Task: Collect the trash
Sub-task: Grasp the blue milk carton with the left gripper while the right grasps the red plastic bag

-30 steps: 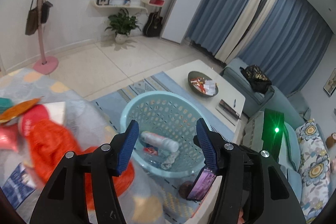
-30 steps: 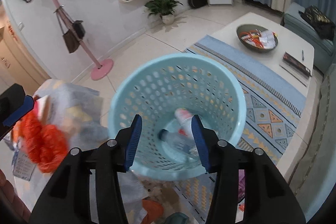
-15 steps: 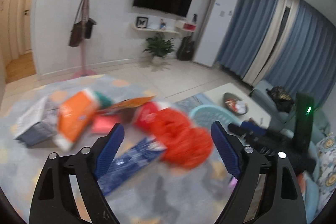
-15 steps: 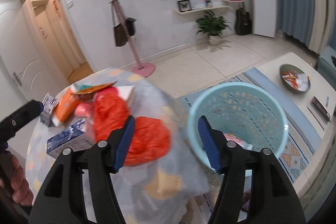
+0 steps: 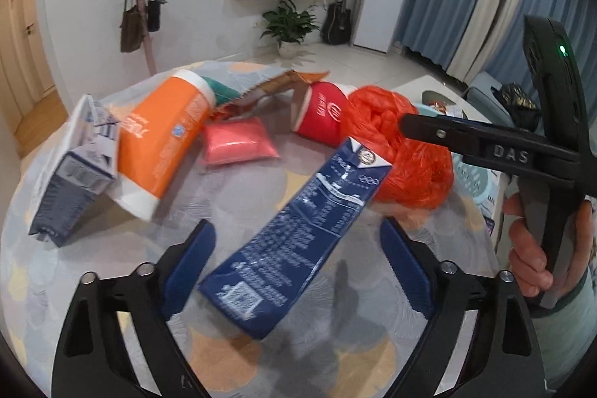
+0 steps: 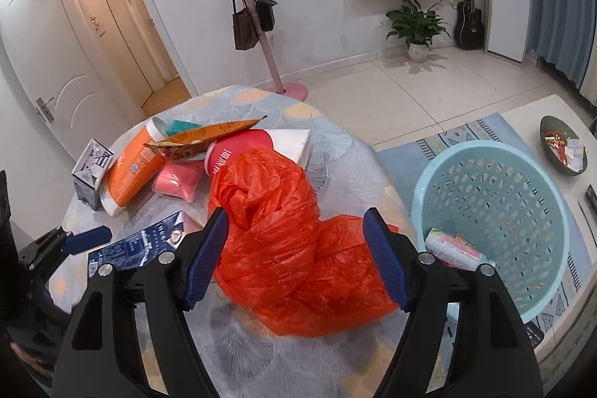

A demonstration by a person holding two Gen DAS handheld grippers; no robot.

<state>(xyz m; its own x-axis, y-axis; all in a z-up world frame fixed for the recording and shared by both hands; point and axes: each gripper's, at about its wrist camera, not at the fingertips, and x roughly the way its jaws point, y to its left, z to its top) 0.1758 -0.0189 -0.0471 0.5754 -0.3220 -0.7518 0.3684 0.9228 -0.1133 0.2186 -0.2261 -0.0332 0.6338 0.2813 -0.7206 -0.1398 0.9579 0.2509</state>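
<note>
My left gripper [image 5: 294, 243] stands open low over the round table, and a flattened dark blue carton [image 5: 298, 241] lies between its fingers, untouched. My right gripper [image 6: 296, 224] hovers over a crumpled orange plastic bag [image 6: 283, 248]; its jaws are opening and the bag lies below the gap, pads clear of it. In the left wrist view a hand holds the right gripper, and one of its fingers [image 5: 447, 133] reaches over the bag [image 5: 395, 144]. A light blue perforated basket [image 6: 522, 174] stands on the floor to the right with trash [image 6: 453, 247] in it.
More trash lies at the back of the table [image 5: 112, 286]: an orange-and-white pack [image 5: 160, 140], a pink pouch [image 5: 238, 142], a red pack [image 5: 322, 116], a small blue-white carton [image 5: 74, 174] and a foil wrapper [image 6: 201, 137]. A low white table [image 6: 530, 122] with a dish is behind the basket.
Both grippers swung left from above the basket to over the table. Both sets of jaws stand wider than a second ago. Nothing was picked up.
</note>
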